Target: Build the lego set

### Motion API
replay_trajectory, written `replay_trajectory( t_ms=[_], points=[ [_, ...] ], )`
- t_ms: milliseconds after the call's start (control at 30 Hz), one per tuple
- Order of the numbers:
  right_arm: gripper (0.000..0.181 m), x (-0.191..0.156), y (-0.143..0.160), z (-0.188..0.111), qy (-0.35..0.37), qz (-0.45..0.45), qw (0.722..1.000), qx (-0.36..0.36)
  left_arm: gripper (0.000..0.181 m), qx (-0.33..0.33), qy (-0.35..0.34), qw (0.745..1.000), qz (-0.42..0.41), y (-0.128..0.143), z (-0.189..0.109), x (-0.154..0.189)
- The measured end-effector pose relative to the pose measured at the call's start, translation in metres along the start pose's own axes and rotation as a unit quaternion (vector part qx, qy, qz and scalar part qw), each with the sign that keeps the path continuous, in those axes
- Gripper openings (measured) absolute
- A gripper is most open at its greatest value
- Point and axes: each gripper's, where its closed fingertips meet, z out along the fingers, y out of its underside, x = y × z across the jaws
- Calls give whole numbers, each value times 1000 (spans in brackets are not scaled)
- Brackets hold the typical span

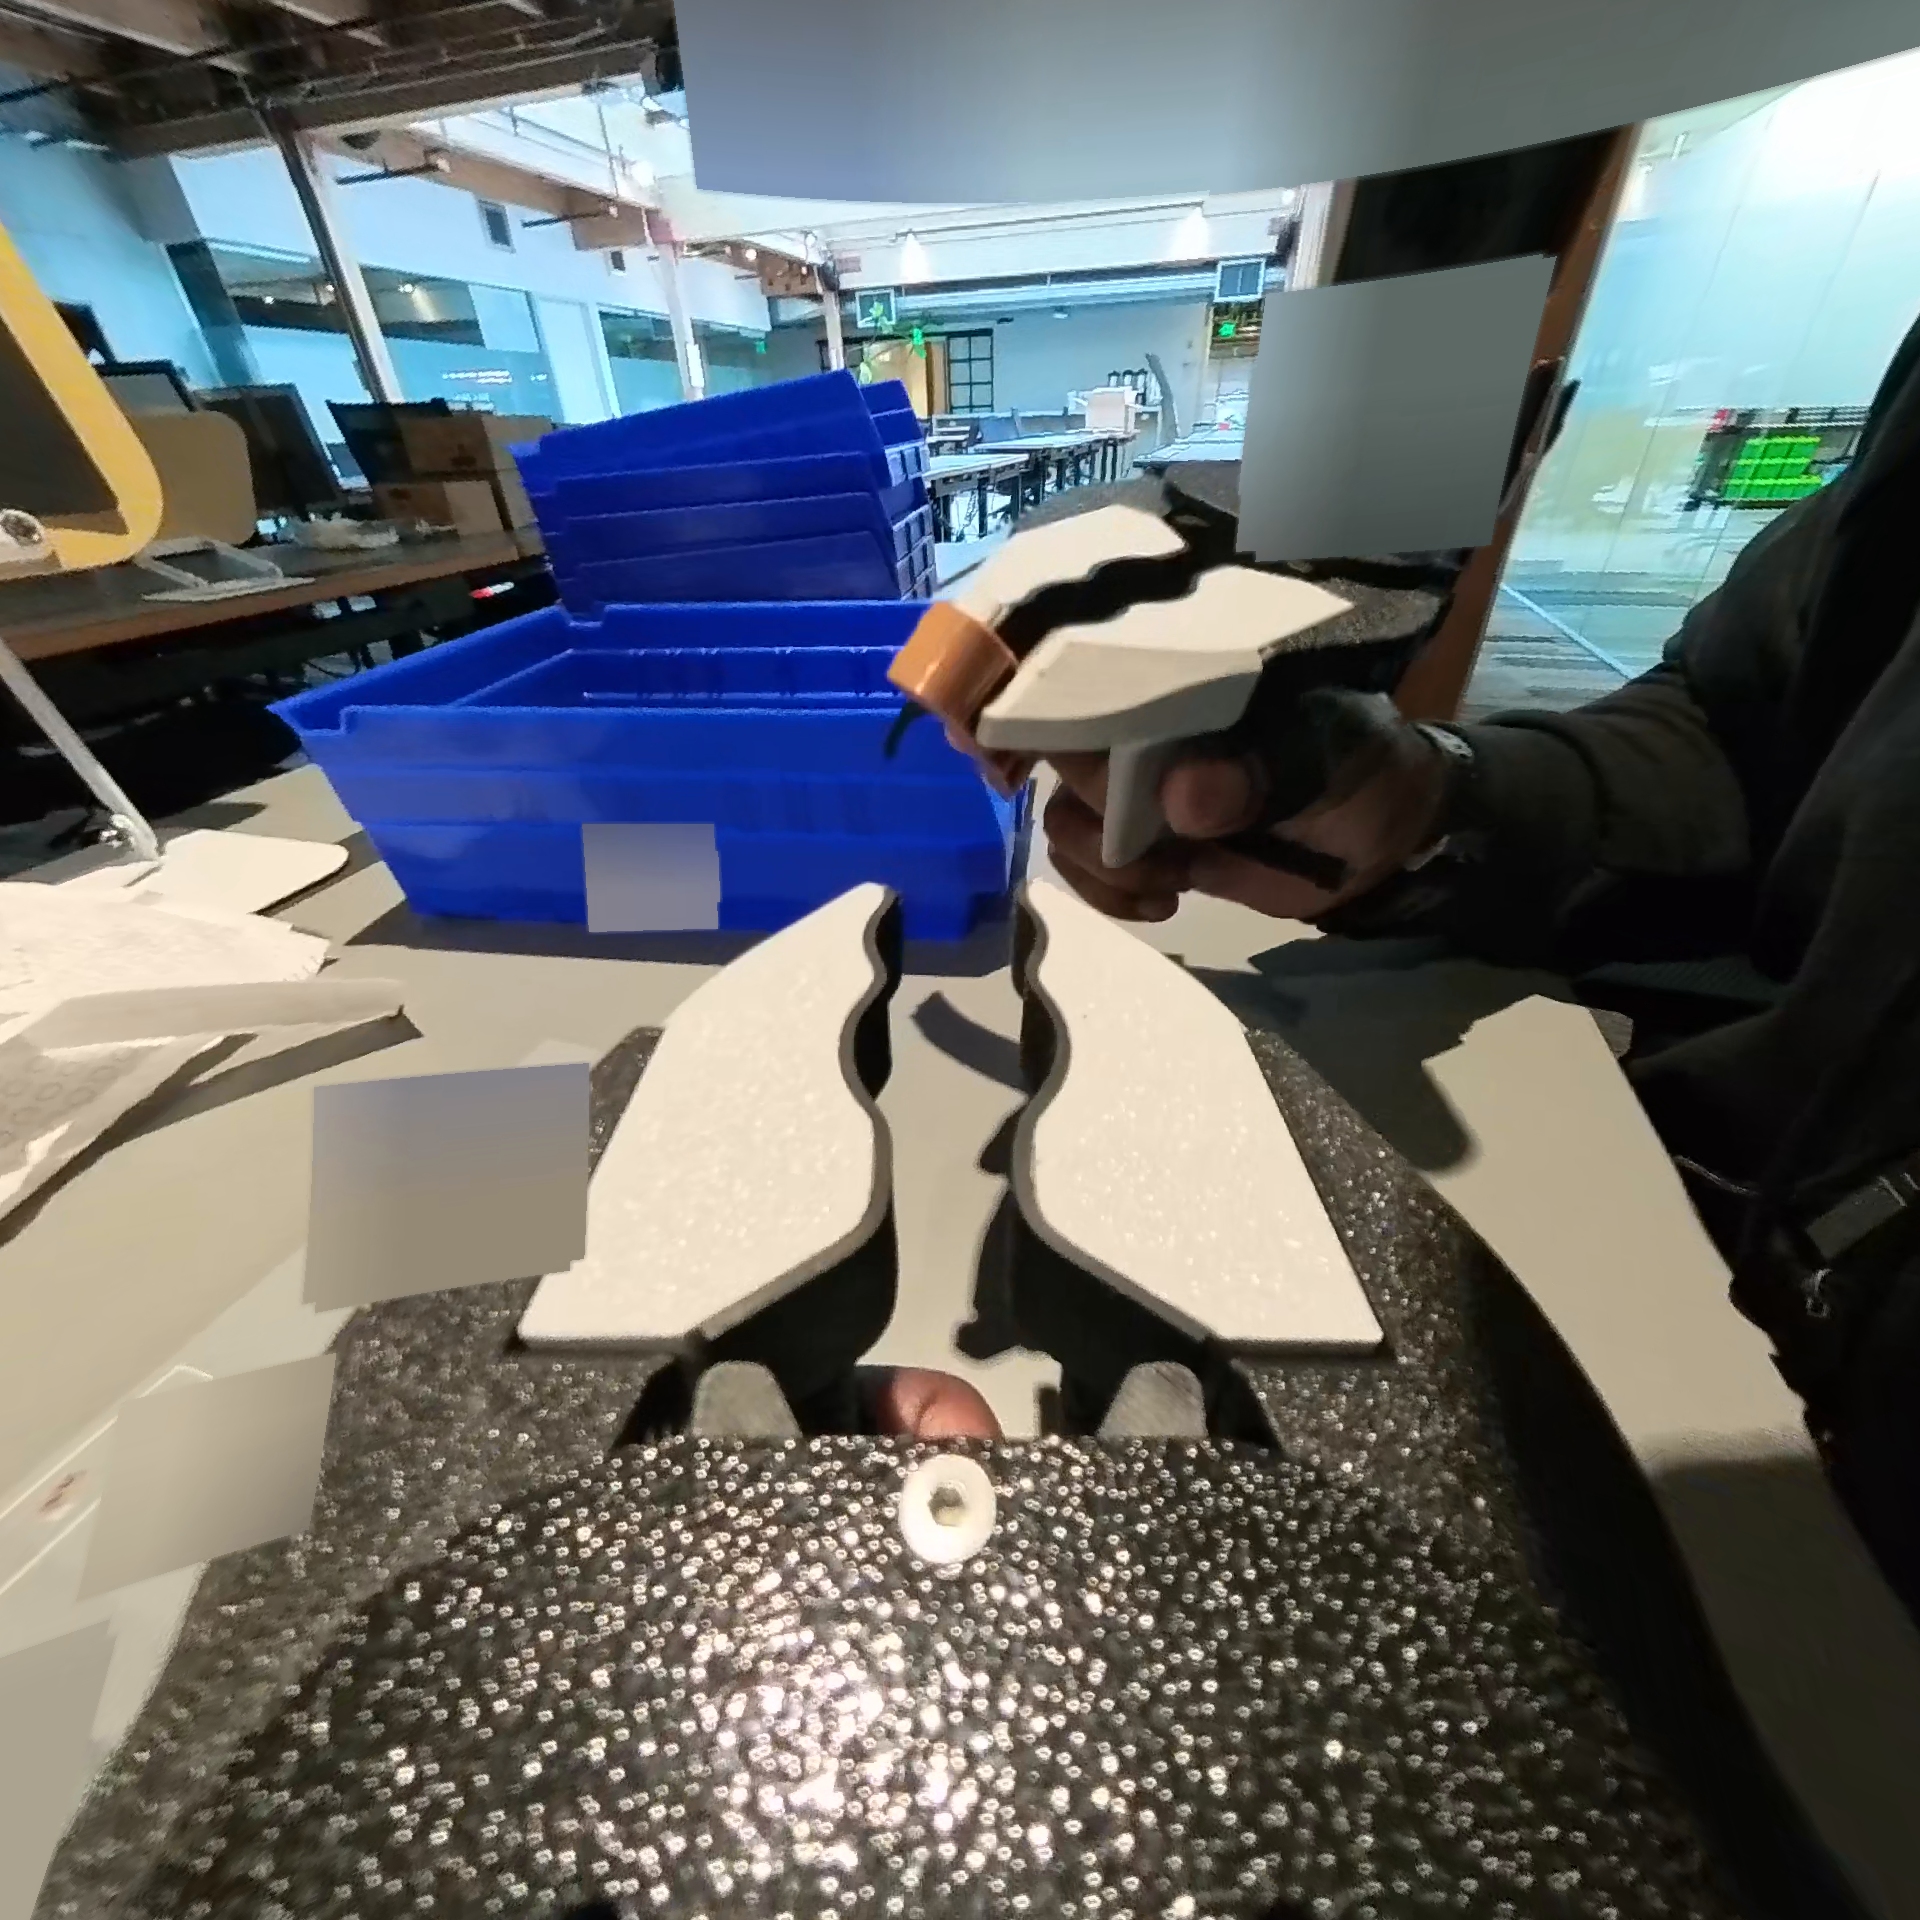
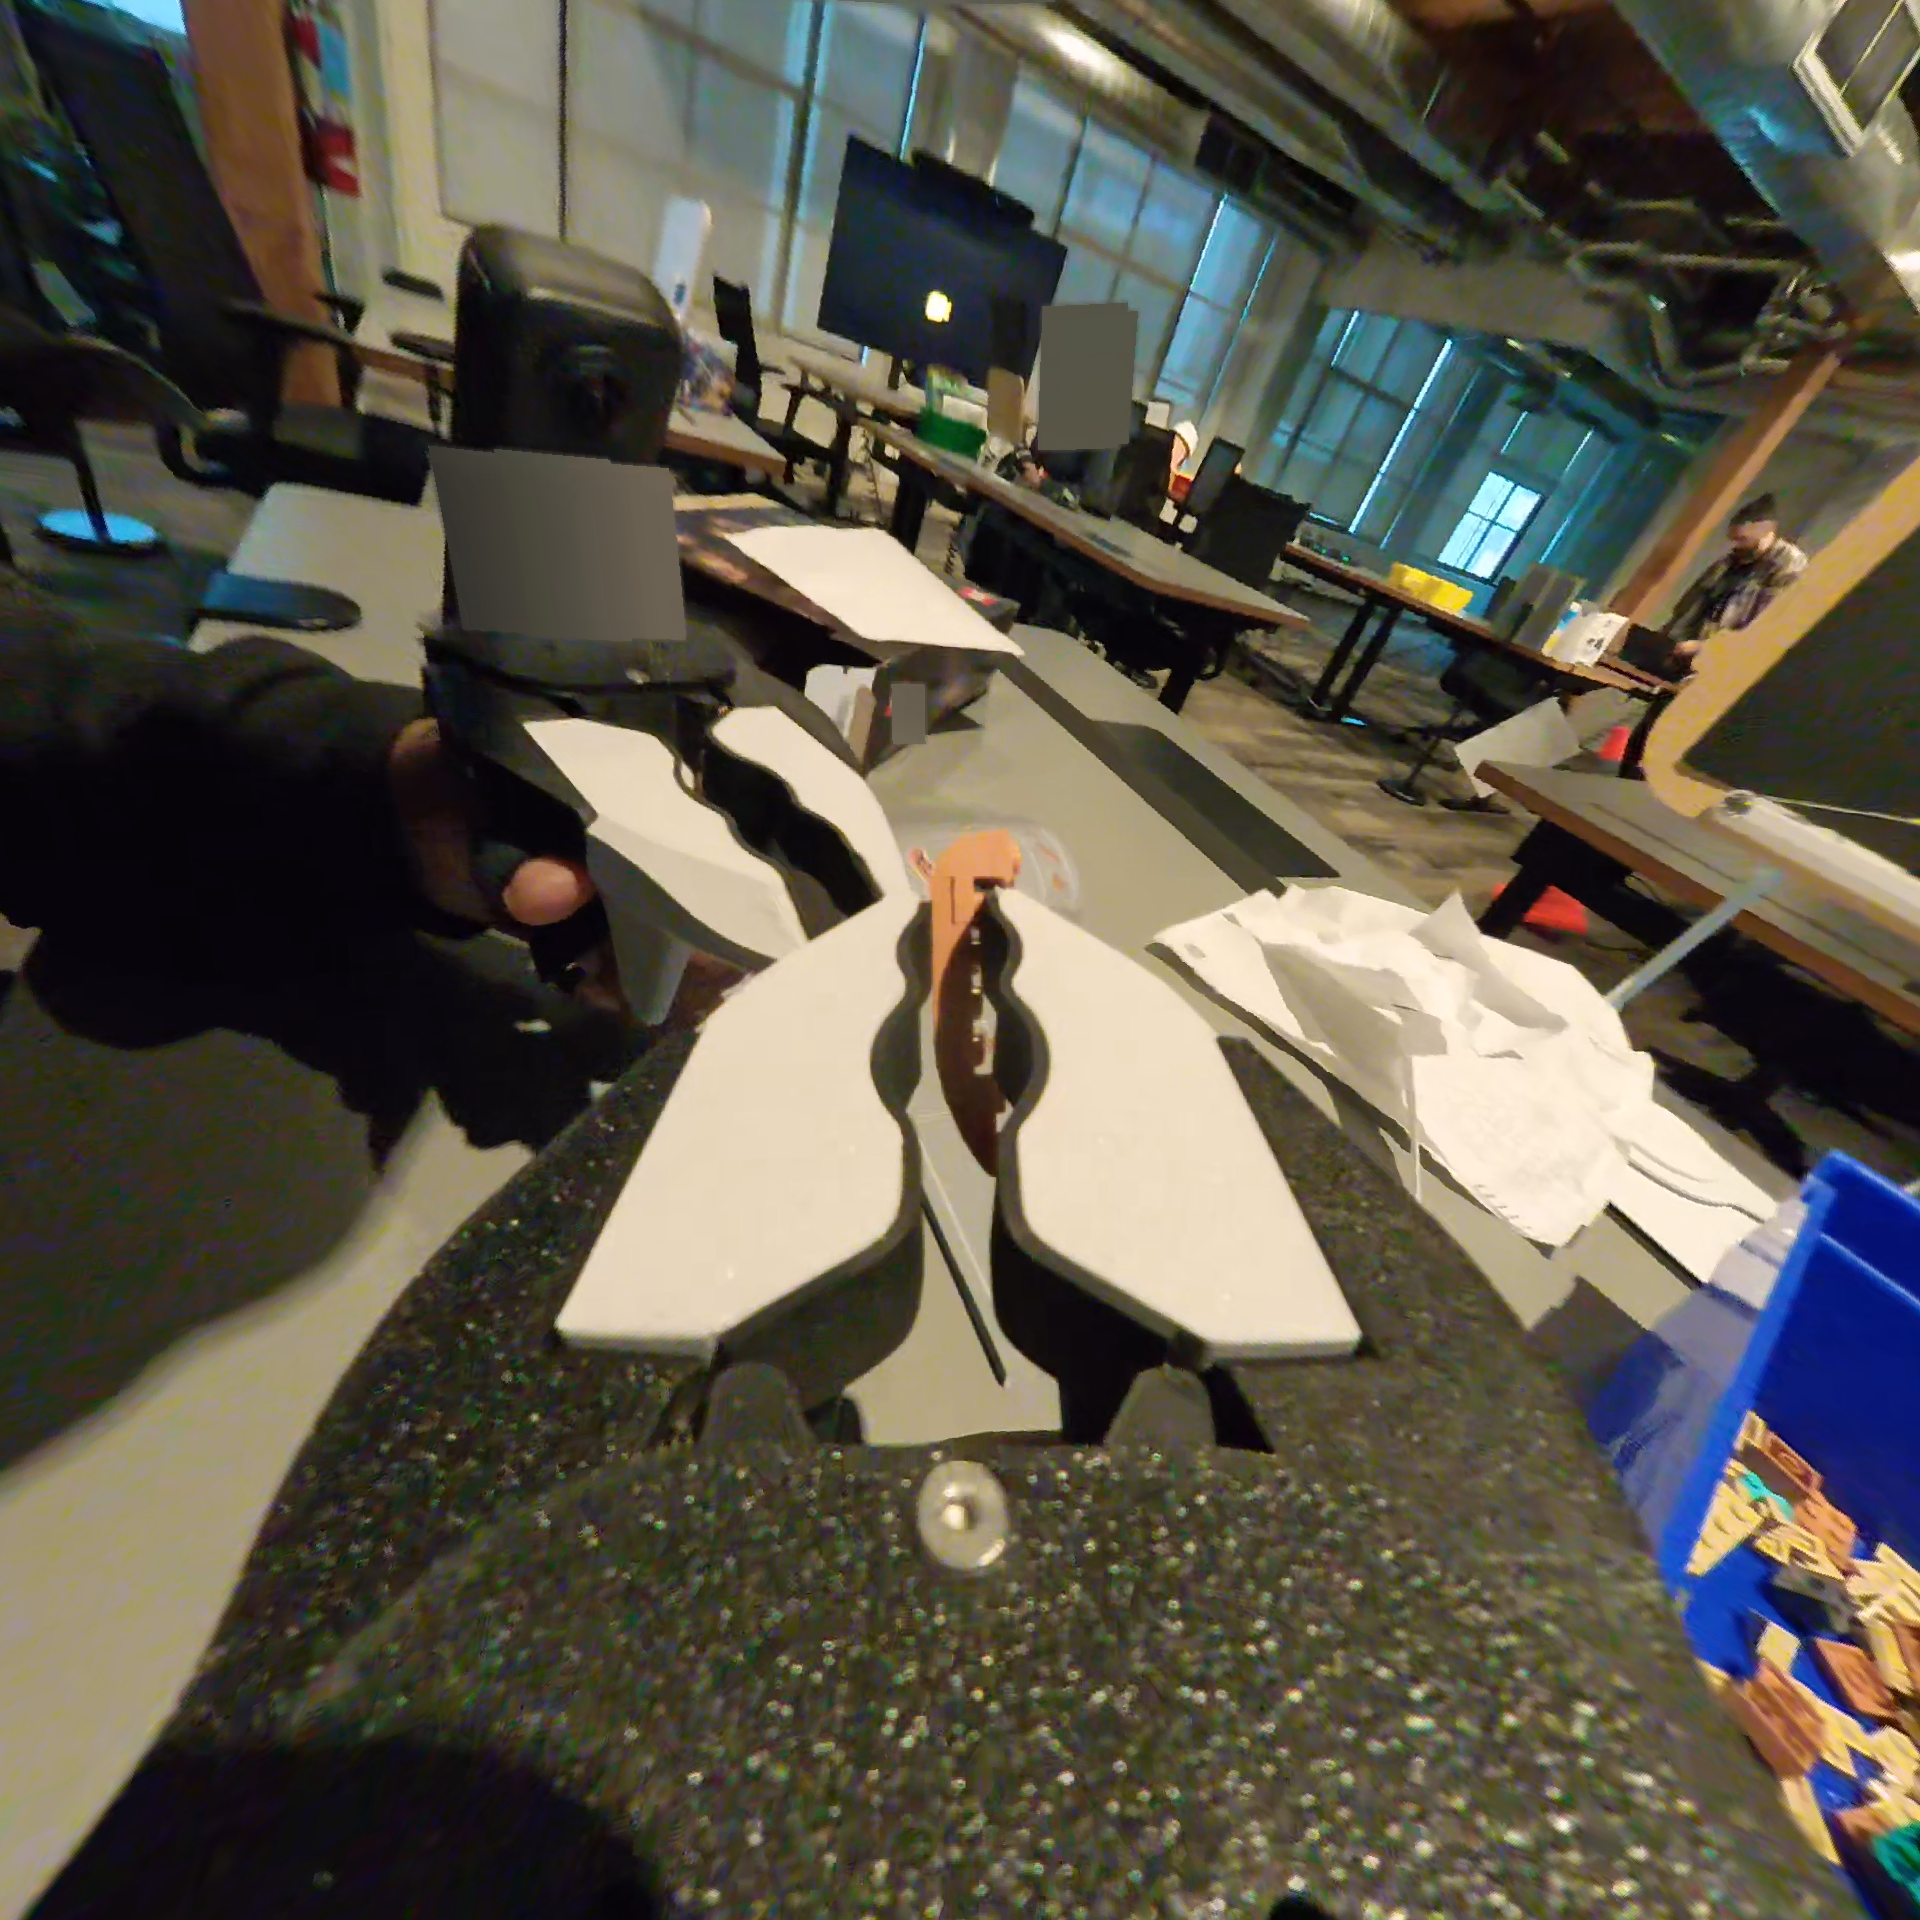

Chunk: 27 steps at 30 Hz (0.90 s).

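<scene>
My right gripper (image 2: 958, 914) is shut on a thin brown lego piece (image 2: 961, 997), which stands on edge between its pads above the grey table (image 2: 1091, 748). In the left wrist view the right gripper (image 1: 971, 670) shows at the upper right, held by a hand in a dark sleeve, with the brown piece (image 1: 940, 660) sticking out of its tips. My left gripper (image 1: 961, 914) is open and empty, with bare table showing between its fingers. In the right wrist view the left gripper (image 2: 826, 888) sits close to the left of the right gripper's tips.
Stacked blue bins (image 1: 675, 758) stand just beyond the left gripper. Crumpled white papers (image 2: 1455, 1060) lie to the right of the right gripper, and more papers (image 1: 125, 987) lie at the left. A blue bin holding lego pieces (image 2: 1808, 1558) sits at the lower right. Both grippers' tips are close together, under 4 cm apart.
</scene>
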Motion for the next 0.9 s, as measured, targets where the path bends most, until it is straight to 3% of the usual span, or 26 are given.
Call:
replay_trajectory(
  t_ms=[600,900],
  points=[
    [8,-4,23,6,-23,37,999,-18,18,-18,-41,999,19,11,0,-9],
    [8,-2,37,9,-33,68,997,-27,18,9,-54,998,-33,5,-10,-21]
  ],
)
